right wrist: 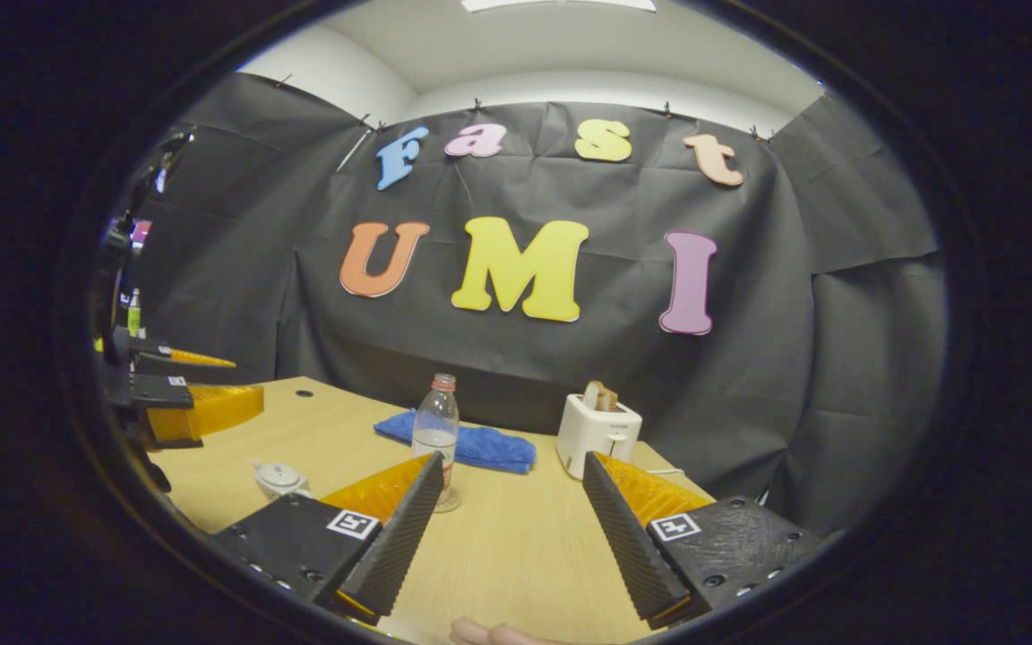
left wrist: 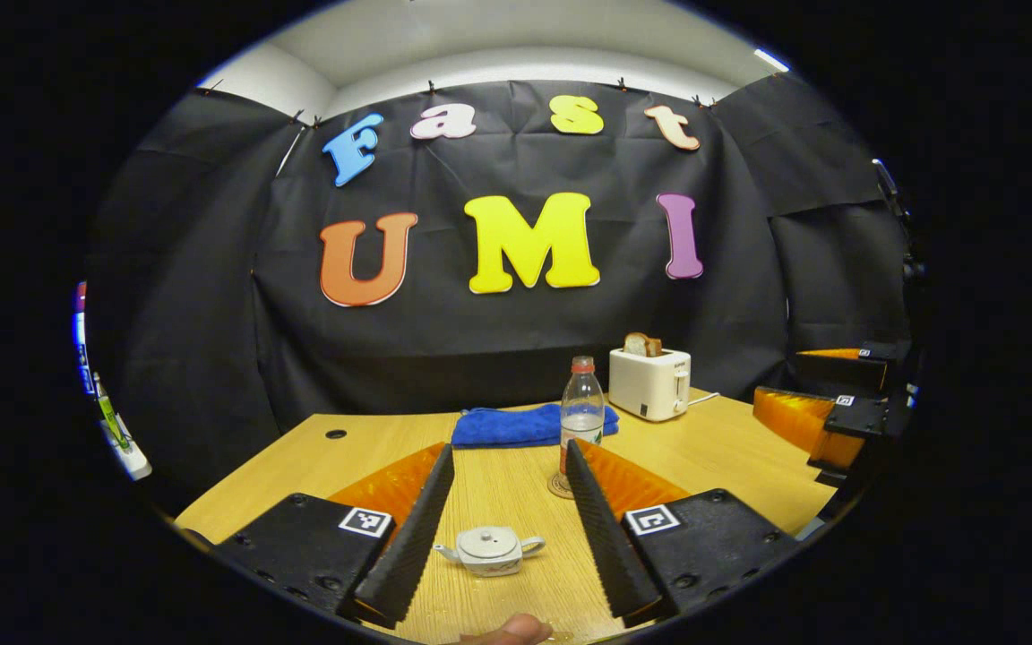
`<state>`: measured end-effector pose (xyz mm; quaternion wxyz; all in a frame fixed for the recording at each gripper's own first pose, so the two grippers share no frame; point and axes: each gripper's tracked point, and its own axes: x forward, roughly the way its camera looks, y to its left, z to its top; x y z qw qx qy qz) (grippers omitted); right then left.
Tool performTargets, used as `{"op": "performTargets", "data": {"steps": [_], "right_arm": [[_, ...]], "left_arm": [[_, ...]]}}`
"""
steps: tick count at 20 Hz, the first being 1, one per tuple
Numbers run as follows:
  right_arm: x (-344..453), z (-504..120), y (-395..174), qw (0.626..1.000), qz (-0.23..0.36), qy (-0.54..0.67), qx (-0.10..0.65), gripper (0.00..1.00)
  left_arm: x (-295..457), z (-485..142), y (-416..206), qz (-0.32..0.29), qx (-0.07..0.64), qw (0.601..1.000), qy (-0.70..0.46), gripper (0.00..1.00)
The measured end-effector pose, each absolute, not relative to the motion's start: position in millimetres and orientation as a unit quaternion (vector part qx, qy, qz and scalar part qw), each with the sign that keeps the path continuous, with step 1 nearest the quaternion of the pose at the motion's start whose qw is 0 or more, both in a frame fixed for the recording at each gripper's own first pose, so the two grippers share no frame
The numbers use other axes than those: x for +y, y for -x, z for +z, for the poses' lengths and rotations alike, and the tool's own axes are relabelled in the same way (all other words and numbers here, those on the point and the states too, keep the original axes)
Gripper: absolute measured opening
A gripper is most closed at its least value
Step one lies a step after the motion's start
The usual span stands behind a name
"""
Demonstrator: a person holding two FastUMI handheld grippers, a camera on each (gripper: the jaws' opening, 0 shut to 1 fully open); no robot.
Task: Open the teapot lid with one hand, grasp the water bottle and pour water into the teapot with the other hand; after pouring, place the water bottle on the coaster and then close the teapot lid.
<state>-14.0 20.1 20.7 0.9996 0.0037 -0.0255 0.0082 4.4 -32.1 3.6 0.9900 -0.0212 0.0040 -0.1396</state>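
A small white teapot (left wrist: 490,548) with its lid on sits on the wooden table, between the fingers of my open left gripper (left wrist: 509,537), which hovers over it without touching. Behind it a clear water bottle (left wrist: 581,414) with a red cap stands upright on a round coaster (left wrist: 561,487). In the right gripper view the bottle (right wrist: 436,432) stands ahead and left of my open right gripper (right wrist: 513,533), and the teapot (right wrist: 279,478) lies further left. The right gripper holds nothing. The left gripper (right wrist: 177,391) also shows at that view's left edge.
A folded blue cloth (left wrist: 516,425) lies behind the bottle. A white toaster (left wrist: 649,381) with bread in it stands at the back right of the table (left wrist: 704,448). The other gripper (left wrist: 825,403) hangs at the right. A fingertip (left wrist: 509,631) shows at the bottom.
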Motion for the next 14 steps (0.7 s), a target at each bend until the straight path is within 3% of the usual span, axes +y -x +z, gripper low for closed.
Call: {"op": "performTargets", "data": {"steps": [2,7,14], "right_arm": [[21,25,21,1.0,0.01,-0.006,-0.025,0.94],[13,33,37,1.0,-0.006,-0.02,-0.019,0.94],[15,29,40,1.0,-0.006,-0.019,-0.005,0.94]], "left_arm": [[-20,20,6,-0.125,-0.009,0.992,0.03,0.92],[13,12,19,-0.091,0.041,0.994,0.05,0.93],[21,11,17,-0.085,0.044,0.994,0.051,0.93]]}}
